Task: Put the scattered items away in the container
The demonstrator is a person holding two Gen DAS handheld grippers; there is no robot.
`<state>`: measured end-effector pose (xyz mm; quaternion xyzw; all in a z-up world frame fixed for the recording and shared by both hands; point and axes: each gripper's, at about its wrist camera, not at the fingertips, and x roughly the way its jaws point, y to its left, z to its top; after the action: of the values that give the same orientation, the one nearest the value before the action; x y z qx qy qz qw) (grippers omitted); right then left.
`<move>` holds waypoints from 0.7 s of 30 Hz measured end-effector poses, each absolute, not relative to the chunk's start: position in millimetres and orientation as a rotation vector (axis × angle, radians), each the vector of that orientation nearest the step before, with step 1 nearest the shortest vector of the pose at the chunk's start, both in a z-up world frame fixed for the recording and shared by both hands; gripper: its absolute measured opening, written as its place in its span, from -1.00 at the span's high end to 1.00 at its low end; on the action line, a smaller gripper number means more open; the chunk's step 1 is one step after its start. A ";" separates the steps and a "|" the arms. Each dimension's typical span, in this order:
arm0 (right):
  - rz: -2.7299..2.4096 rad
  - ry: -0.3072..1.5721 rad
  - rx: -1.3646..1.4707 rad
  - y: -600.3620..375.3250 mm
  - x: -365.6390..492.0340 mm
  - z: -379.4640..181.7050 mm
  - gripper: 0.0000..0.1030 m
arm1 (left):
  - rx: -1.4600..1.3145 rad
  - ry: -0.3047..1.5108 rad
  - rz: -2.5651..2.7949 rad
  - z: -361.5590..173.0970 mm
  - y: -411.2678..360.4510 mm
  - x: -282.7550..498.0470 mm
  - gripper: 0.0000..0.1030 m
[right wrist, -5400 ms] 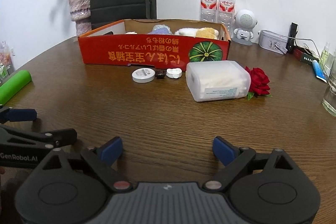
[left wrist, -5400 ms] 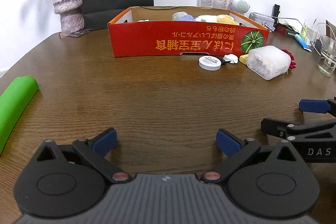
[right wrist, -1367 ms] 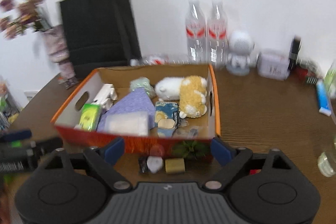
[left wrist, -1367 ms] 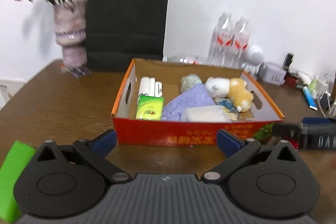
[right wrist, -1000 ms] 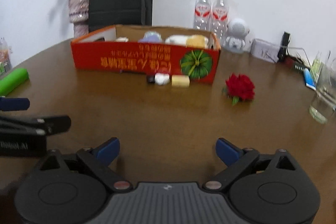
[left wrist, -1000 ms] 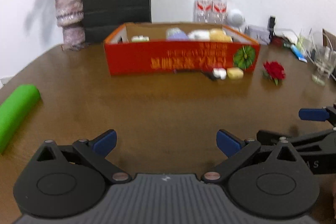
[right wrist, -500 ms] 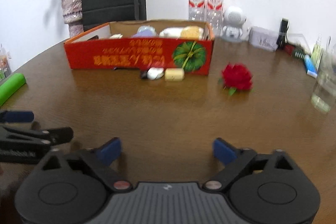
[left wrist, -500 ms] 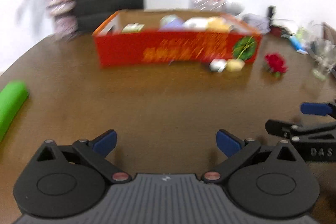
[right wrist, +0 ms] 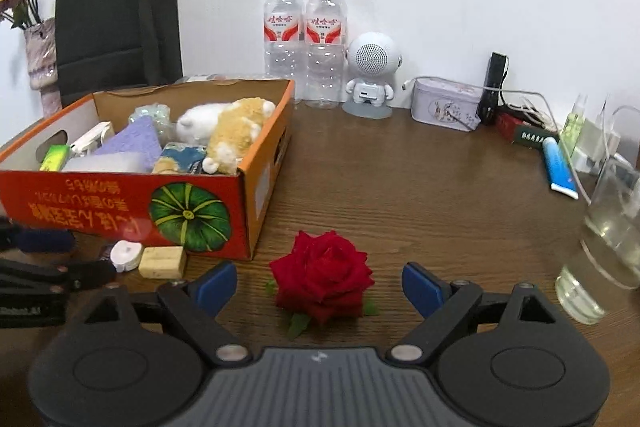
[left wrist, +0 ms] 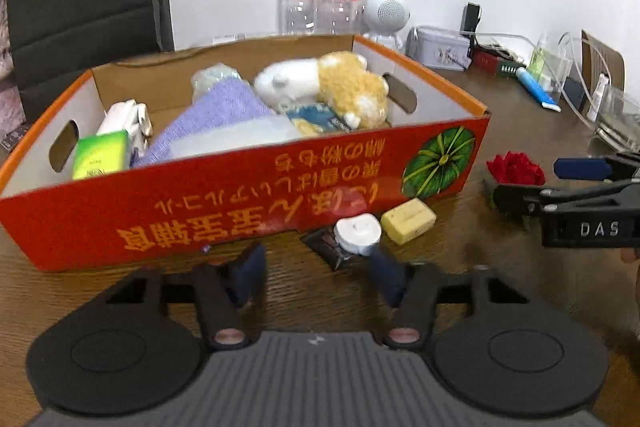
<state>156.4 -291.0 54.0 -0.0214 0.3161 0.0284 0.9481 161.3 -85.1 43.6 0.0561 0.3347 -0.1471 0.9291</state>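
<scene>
Sitting low in the middle between the wide-spread right gripper, the rose looks soft and light, so pinch its bloom gently.

Even, soft room light is falling from above, giving faint shadows and a mild sheen on the wooden surface. Fisheye bending is curving the edges, with dark corners. In the left wrist view the fingers are smearing with motion blur; the right wrist view is looking sharp.
</scene>
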 end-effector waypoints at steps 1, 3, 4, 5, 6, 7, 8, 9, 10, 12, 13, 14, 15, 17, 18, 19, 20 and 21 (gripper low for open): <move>0.059 0.648 -0.042 -292.0 158.4 51.6 -0.73 | 0.121 0.679 -0.302 43.3 -84.4 160.1 0.23; 0.064 0.660 -0.034 -293.1 161.0 47.4 -0.73 | 0.114 0.674 -0.295 44.0 -81.1 158.0 0.56; 0.072 0.661 -0.027 -293.7 162.1 45.5 -0.73 | 0.111 0.676 -0.283 44.6 -79.7 158.5 0.70; 0.082 0.663 -0.018 -294.2 163.2 43.6 -0.73 | 0.102 0.681 -0.274 45.5 -78.2 159.7 0.70; 0.089 0.671 -0.014 -294.2 165.0 42.1 -0.73 | 0.094 0.686 -0.273 46.3 -76.9 160.3 0.70; 0.092 0.683 -0.017 -293.1 166.7 40.0 -0.71 | 0.094 0.687 -0.275 46.7 -76.8 160.0 0.70; 0.093 0.690 -0.021 -292.0 167.5 38.8 -0.71 | 0.102 0.684 -0.276 46.9 -77.7 159.6 0.70; 0.097 0.687 -0.021 -291.6 167.0 38.6 -0.66 | 0.110 0.680 -0.277 46.8 -79.3 159.4 0.68; 0.106 0.683 -0.021 -291.3 165.9 38.8 -0.49 | 0.117 0.676 -0.279 46.6 -81.1 159.7 0.62; 0.120 0.666 -0.022 -290.9 163.4 40.1 -0.12 | 0.119 0.673 -0.288 46.8 -83.6 160.7 0.61; 0.124 0.660 -0.022 -290.9 162.2 40.5 0.05 | 0.118 0.676 -0.291 47.4 -84.5 160.9 0.65; 0.127 0.657 -0.021 -290.8 161.3 41.0 0.09 | 0.121 0.680 -0.296 47.9 -85.1 160.6 0.69; 0.130 0.655 -0.019 -291.0 160.5 41.5 0.13 | 0.132 0.682 -0.300 48.6 -86.0 158.4 0.70; 0.156 0.648 -0.005 -291.3 157.1 42.1 0.17 | 0.136 0.694 -0.298 50.4 -84.3 148.0 0.70; 0.170 0.644 0.004 -291.0 154.5 42.7 0.19 | 0.120 0.699 -0.302 50.9 -81.3 140.7 0.70; 0.182 0.636 0.009 -289.7 150.2 43.9 0.19 | 0.108 0.699 -0.303 51.3 -78.2 132.5 0.70; 0.189 0.624 0.005 -287.4 144.3 46.1 0.20 | 0.098 0.691 -0.297 52.3 -74.7 122.1 0.71; 0.190 0.610 -0.005 -284.1 136.5 49.8 0.20 | 0.086 0.674 -0.283 54.5 -70.9 109.3 0.71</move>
<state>136.5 -284.1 49.8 -0.0026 0.2997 0.0934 0.9495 109.3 -70.9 54.5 0.0423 0.3295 -0.1385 0.9330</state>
